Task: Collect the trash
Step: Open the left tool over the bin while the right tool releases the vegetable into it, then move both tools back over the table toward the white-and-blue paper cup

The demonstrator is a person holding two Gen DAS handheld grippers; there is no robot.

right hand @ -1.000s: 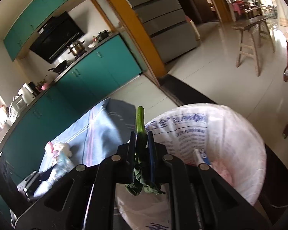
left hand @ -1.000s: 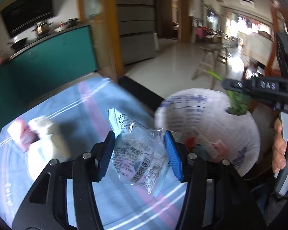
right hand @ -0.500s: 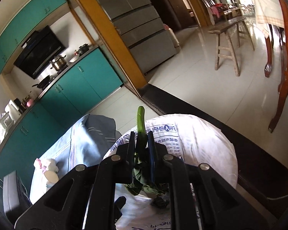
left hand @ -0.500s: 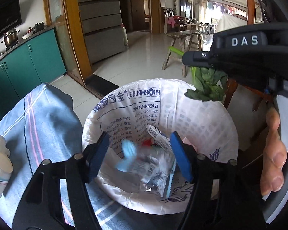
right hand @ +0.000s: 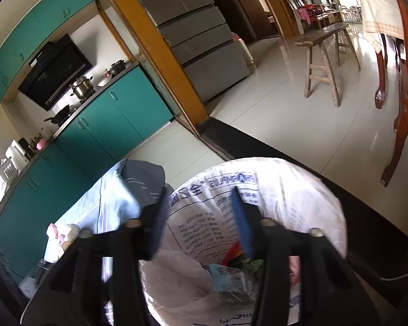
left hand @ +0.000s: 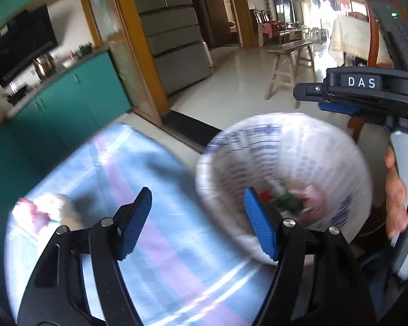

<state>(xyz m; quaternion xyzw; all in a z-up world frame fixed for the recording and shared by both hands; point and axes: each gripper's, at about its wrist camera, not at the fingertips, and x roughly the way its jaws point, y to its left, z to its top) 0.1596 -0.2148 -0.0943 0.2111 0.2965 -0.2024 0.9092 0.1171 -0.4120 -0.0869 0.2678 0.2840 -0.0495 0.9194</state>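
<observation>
The round bin lined with a white printed plastic bag (right hand: 291,190) stands on the floor just beside the bench draped in a pale blue striped cloth (left hand: 155,217). Down inside the bag lies the trash: a clear printed wrapper (right hand: 231,277), some green leaves (left hand: 288,199) and bits of red and pink. The right tool (right hand: 198,217) hovers over the bin's mouth with its blue-padded fingers spread wide and nothing between them. The left tool (left hand: 198,220) is held over the edge of the bench next to the bin, its jaws also wide apart and empty, one finger above the cloth, the other above the bag's rim. Farther along the bench from the bin sits a small heap of crumpled white and pink scraps (right hand: 62,232). Beyond the bin run teal kitchen cabinets (right hand: 117,125), and across the tiled floor stands a wooden stool (right hand: 323,62).
</observation>
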